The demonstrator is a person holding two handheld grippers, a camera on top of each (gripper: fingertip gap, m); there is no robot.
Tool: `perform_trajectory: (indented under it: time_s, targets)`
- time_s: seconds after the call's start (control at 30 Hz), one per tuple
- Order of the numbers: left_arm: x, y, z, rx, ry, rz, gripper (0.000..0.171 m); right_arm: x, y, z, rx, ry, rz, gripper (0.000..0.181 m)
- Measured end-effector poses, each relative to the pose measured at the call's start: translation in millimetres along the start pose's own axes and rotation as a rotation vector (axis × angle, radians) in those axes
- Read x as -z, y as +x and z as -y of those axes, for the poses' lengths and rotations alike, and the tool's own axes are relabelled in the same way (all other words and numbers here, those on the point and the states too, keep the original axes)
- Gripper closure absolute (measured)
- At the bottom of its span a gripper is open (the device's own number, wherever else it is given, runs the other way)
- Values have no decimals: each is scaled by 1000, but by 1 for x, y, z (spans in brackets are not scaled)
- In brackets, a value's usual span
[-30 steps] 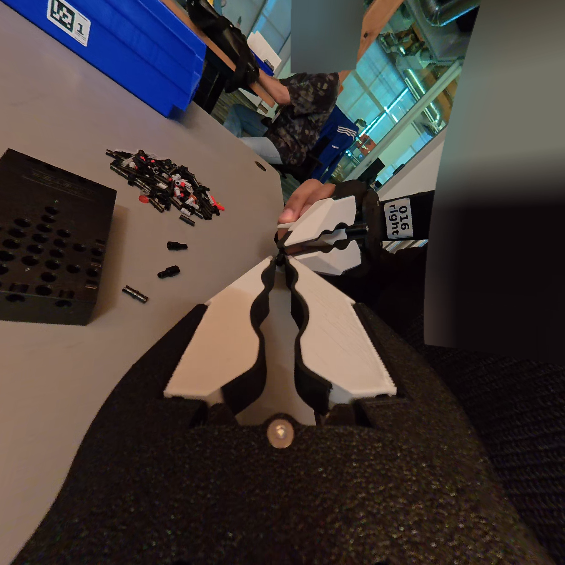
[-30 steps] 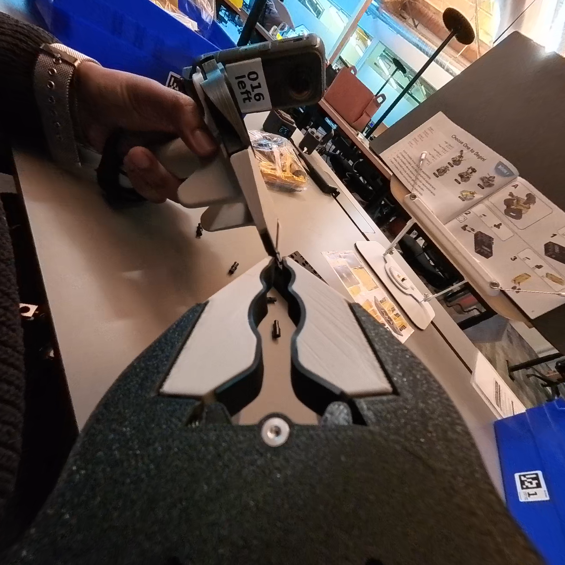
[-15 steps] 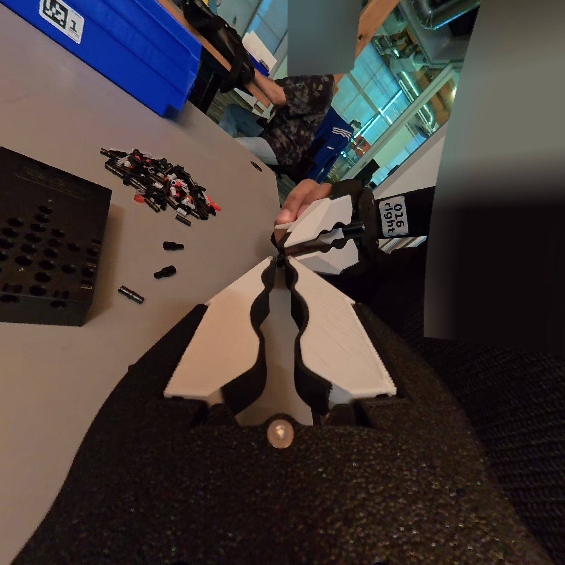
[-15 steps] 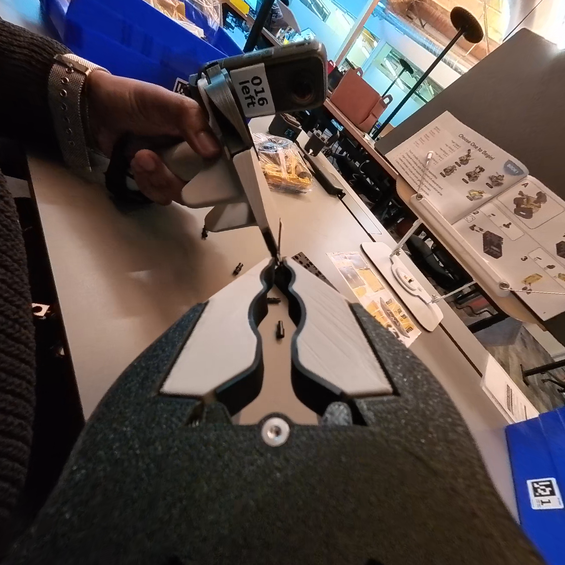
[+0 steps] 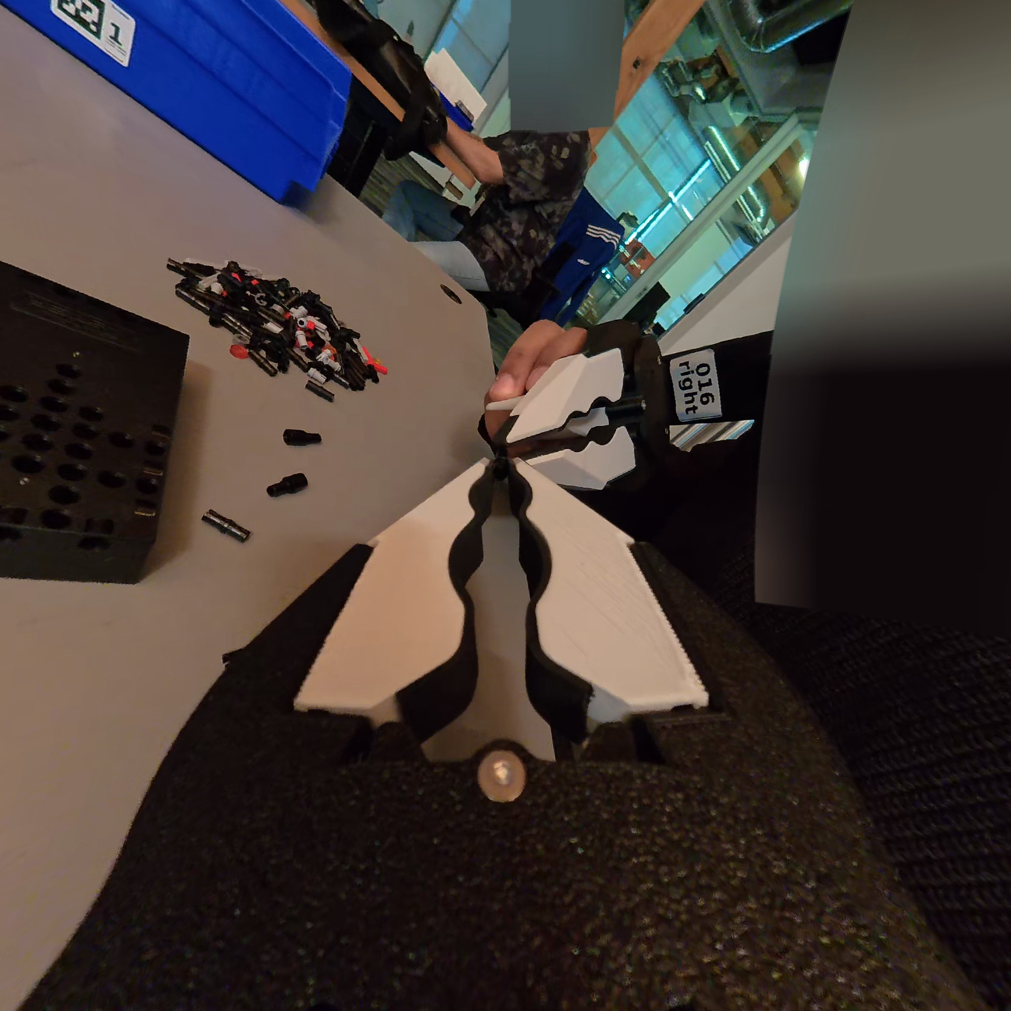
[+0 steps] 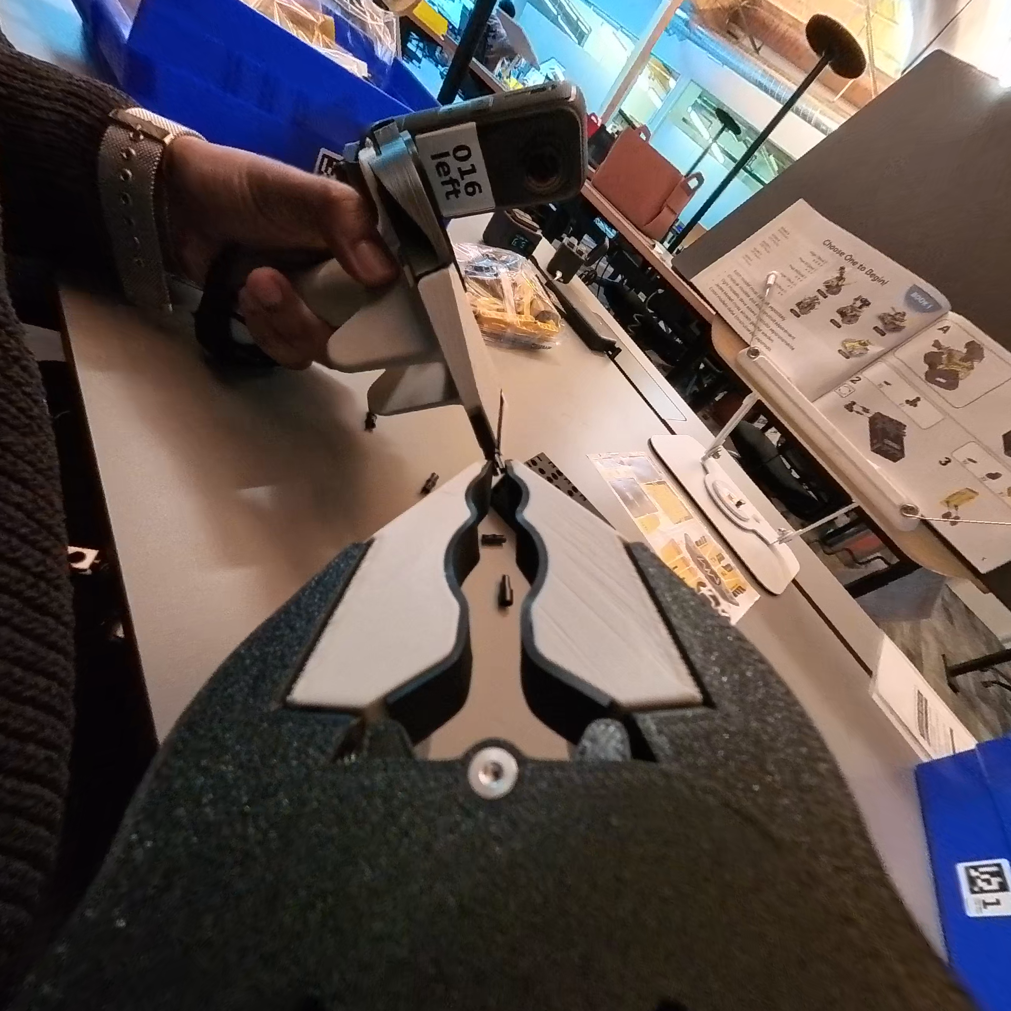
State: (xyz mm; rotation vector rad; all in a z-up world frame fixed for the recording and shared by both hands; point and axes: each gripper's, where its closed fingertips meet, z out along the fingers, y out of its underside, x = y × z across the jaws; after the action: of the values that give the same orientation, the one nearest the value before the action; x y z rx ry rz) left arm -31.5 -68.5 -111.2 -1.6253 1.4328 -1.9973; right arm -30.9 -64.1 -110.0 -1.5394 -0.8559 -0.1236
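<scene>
My left gripper (image 5: 499, 469) is shut, its tips pinching a small black pin (image 5: 499, 464) above the grey table (image 5: 137, 629). My right gripper (image 6: 495, 475) is also shut and meets the left one tip to tip at that same small black piece (image 6: 495, 466). The right gripper shows in the left wrist view (image 5: 502, 449), held by a hand. The left gripper shows in the right wrist view (image 6: 488, 437), edge-on, held by a hand. The piece is mostly hidden by the tips.
A black block with holes (image 5: 82, 448) lies to the left, near a pile of small pins (image 5: 273, 323) and three loose pins (image 5: 301, 436). Blue bins (image 5: 219, 82) stand behind. A bag of yellow parts (image 6: 509, 306), a booklet on a stand (image 6: 853, 339) and a seated person (image 5: 525, 219) are farther off. My two grippers' fingertips are within a few centimetres of each other.
Both grippers stay shut and tip to tip. They have drifted only slightly over the table; the loose pins and the block have not moved.
</scene>
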Motion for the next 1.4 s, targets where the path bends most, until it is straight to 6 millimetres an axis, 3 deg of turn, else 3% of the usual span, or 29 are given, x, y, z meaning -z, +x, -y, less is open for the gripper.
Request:
perform_trajectory:
  time_s: [0.5,0.6,0.73,0.8,0.87,1.0,1.17,1.4]
  targets:
    - [5,-2,6,-59,12,51,169,-4,4,0,-124,16,4,178]
    - [24,-11,25,-90,102,130,169,-8,8,-5,-226,0,9,181]
    - [74,-34,53,-107,266,305,169,-20,2,-32,-478,-136,68,179]
    - [90,-41,55,-127,278,374,169,-25,-4,-47,-577,-244,109,159]
    - [95,-42,55,-144,283,401,169,-30,-10,-55,-630,-309,140,153]
    - [88,-38,51,-155,260,377,168,-31,-8,-57,-655,-315,127,153]
    - [85,-34,49,-178,249,368,168,-6,15,-71,-790,-297,24,153]
    - [83,-30,51,-153,271,326,168,64,71,-119,-800,-378,-303,157]
